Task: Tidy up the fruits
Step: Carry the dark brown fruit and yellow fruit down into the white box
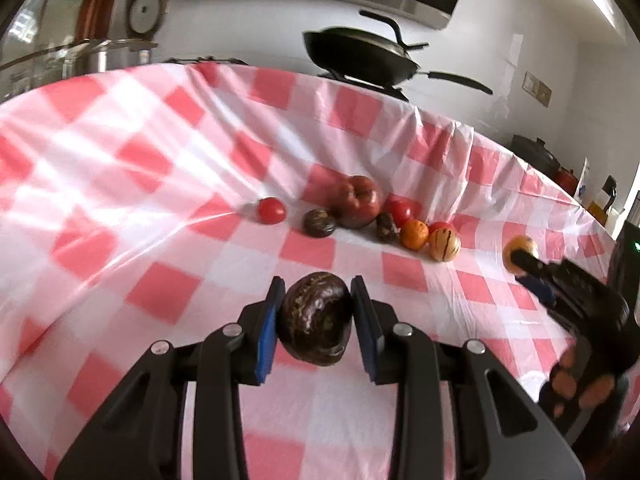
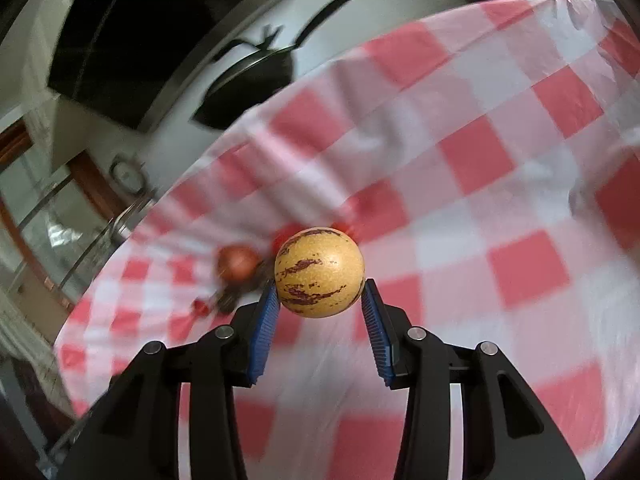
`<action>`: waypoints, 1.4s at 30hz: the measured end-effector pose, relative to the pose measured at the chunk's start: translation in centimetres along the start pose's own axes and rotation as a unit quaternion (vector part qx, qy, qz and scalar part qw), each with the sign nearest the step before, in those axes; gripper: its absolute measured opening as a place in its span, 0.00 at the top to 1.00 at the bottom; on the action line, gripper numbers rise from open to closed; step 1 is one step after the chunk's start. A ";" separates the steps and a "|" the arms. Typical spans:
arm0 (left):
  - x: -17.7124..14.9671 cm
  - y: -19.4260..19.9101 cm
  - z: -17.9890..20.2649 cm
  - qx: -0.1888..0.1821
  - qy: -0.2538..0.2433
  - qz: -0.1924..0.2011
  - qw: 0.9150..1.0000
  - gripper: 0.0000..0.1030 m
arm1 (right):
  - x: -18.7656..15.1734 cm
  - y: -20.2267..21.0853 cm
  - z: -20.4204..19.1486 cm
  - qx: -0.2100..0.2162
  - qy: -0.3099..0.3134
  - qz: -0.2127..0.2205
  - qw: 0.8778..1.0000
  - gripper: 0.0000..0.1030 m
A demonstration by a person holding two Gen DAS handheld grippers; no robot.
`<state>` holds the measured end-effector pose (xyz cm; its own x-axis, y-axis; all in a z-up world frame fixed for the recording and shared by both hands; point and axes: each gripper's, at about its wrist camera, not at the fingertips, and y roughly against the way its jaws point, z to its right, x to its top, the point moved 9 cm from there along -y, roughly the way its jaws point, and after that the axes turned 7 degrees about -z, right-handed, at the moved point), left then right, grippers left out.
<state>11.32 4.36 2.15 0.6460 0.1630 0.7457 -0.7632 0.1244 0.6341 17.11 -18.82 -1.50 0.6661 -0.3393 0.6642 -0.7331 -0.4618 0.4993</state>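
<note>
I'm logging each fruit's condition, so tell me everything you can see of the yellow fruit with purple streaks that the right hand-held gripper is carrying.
The yellow fruit is round and smooth, golden yellow with fine speckles and broken dark purple streaks running across it. Its skin looks intact, with no visible dent. It is lifted clear of the checked tablecloth, clamped between the blue ribbed pads of the right hand-held gripper, which press on its lower sides. Nothing else touches it.

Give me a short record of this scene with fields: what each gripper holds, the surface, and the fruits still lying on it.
left gripper: shut on dark brown fruit
right gripper: shut on yellow striped fruit
surface: red-and-white checked tablecloth
fruits lying on cloth: red apple, small tomato, orange fruit, several more beside them
behind: black pan
</note>
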 end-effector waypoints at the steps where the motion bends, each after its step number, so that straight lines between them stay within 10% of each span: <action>1: -0.5 1.2 -0.6 0.008 0.002 0.007 1.000 0.67 | -1.1 0.6 -1.3 0.006 0.011 -0.006 1.000 0.60; 21: -11.6 15.6 -12.2 0.117 0.007 -0.008 0.993 0.67 | -20.3 7.3 -19.0 0.089 0.194 -0.119 0.970 0.60; 42: -19.4 24.2 -23.1 0.194 0.056 -0.020 0.979 0.67 | -35.2 9.0 -30.5 0.150 0.375 -0.217 0.889 0.59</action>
<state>-19.96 26.79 -1.66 0.6540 0.2749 0.7048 -0.6611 -0.2451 0.7091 -17.14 14.03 -3.45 0.5156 0.5144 0.6853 -0.2843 -0.6518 0.7031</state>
